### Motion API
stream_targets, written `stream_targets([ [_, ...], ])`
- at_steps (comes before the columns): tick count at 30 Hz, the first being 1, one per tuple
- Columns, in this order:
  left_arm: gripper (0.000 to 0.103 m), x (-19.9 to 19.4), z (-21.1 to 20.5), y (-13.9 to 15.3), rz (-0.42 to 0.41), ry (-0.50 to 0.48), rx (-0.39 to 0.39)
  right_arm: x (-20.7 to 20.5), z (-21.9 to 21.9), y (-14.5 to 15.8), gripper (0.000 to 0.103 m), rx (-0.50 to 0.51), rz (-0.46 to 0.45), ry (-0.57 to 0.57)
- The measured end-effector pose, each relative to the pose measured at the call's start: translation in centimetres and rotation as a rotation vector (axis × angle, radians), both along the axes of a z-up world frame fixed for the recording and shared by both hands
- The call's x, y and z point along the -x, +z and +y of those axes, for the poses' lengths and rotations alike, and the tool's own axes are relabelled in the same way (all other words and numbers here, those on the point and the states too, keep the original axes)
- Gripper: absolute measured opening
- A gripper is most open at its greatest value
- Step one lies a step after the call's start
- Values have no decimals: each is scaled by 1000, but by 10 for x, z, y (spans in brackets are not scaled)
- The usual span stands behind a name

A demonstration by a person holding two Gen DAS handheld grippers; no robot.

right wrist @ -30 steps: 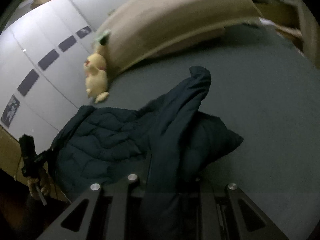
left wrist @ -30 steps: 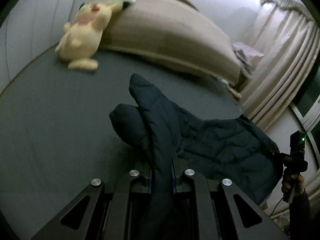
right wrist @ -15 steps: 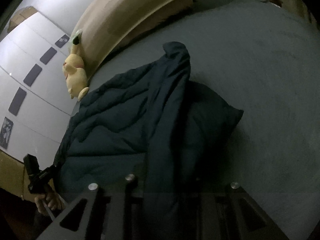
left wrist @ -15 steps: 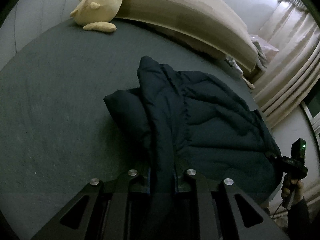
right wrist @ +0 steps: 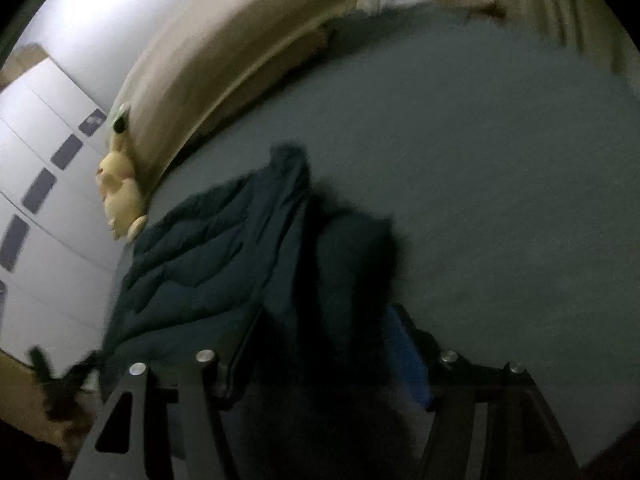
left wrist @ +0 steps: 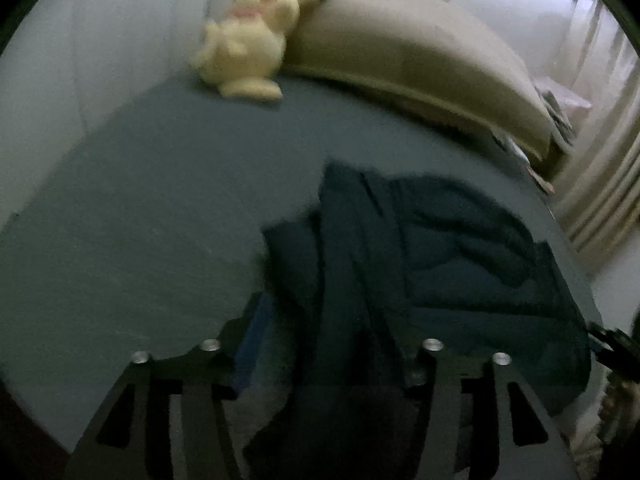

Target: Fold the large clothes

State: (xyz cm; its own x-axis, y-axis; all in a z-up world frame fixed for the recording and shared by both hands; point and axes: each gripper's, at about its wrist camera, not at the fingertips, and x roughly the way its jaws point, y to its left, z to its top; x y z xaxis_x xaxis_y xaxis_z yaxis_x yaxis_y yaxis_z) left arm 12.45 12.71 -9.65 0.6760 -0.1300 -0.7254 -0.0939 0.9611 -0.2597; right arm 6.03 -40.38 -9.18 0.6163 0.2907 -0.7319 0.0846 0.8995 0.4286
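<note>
A dark navy puffer jacket (left wrist: 460, 264) lies crumpled on the grey-blue bed (left wrist: 140, 220). A fold of it runs between the fingers of my left gripper (left wrist: 332, 328), whose jaws are opening; the blue pad (left wrist: 248, 336) stands apart from the cloth. In the right wrist view the jacket (right wrist: 208, 256) spreads to the left. Another fold lies between the fingers of my right gripper (right wrist: 326, 320), which is opening too, its blue pad (right wrist: 406, 356) off the fabric. Both views are blurred.
A yellow plush toy (left wrist: 248, 40) leans on a long beige pillow (left wrist: 400, 52) at the head of the bed. Curtains (left wrist: 600, 184) hang on the right. White wardrobe doors with dark panels (right wrist: 40, 184) stand beyond the bed's left edge.
Both grippers were shut on folds of the jacket and have now spread wide. The jacket has sunk flatter onto the bed. Both views have shifted and gone blurry.
</note>
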Motion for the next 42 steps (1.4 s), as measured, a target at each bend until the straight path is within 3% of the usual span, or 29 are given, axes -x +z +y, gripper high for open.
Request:
stream_targets([
  [4,63,27,-7,25,-76,39,-57,33,15,39,76,114,-130,-19],
  [7,63,44,-21,29,-98,56,-56,49,51,52,77,163,-201,22],
  [12,63,53,-37,7,-56,49,-85,68,97,31,78,258,-232,95],
  [17,63,49,-48,-15,-6,35,-105,65,114,-10,78,311,-192,107],
  [23,63,51,-53,-29,13,26,-141,59,95,-29,78,245,-177,89],
  [30,67,51,-53,-47,11,9,-137,54,76,-49,78,68,-143,59],
  [33,67,55,-51,-41,0,22,-129,56,73,-36,78,37,-119,51],
  [35,67,63,-48,-31,-47,35,-118,66,65,-16,78,18,-188,25],
  [37,71,71,-47,-27,-77,47,-120,68,56,-10,81,13,-200,-4],
  [40,73,63,-45,-46,8,55,-164,53,37,-33,82,-15,-85,-56],
  [41,73,62,-43,-49,19,57,-152,46,29,-47,82,-43,-9,-75],
  [42,73,63,-40,-49,20,64,-130,47,24,-51,82,-76,-1,-81],
])
